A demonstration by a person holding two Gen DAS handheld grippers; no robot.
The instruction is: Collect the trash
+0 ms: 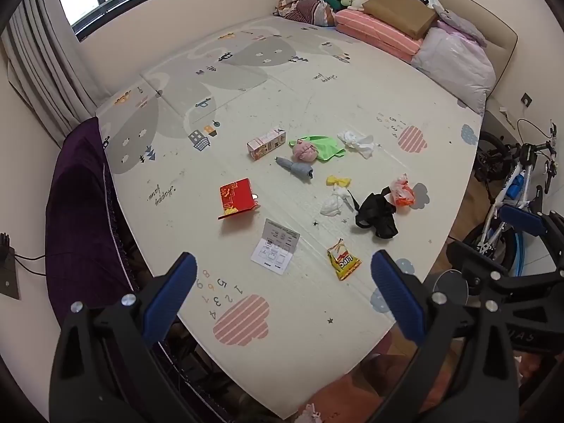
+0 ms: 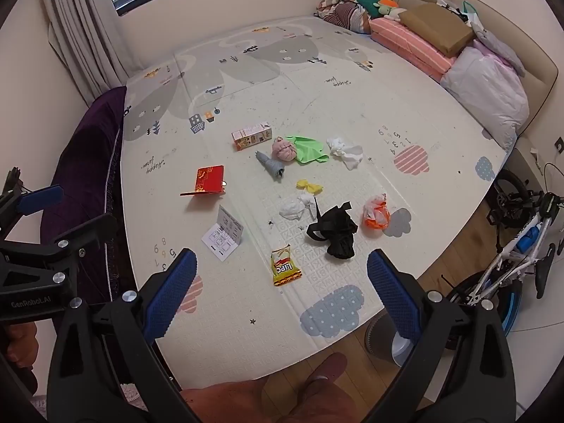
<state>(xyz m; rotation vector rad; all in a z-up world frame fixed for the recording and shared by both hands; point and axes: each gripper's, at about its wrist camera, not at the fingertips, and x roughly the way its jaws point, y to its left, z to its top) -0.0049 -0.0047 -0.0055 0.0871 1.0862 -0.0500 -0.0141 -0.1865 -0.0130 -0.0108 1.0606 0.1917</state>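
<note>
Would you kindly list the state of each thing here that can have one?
Left gripper: open, empty.
Right gripper: open, empty.
Chip bag: flat on the mat, crumpled.
Red box: lid open.
Leaflet: unfolded, partly raised.
Black bag: crumpled.
Orange bag: crumpled.
Tissue: wadded.
Carton: on its side.
</note>
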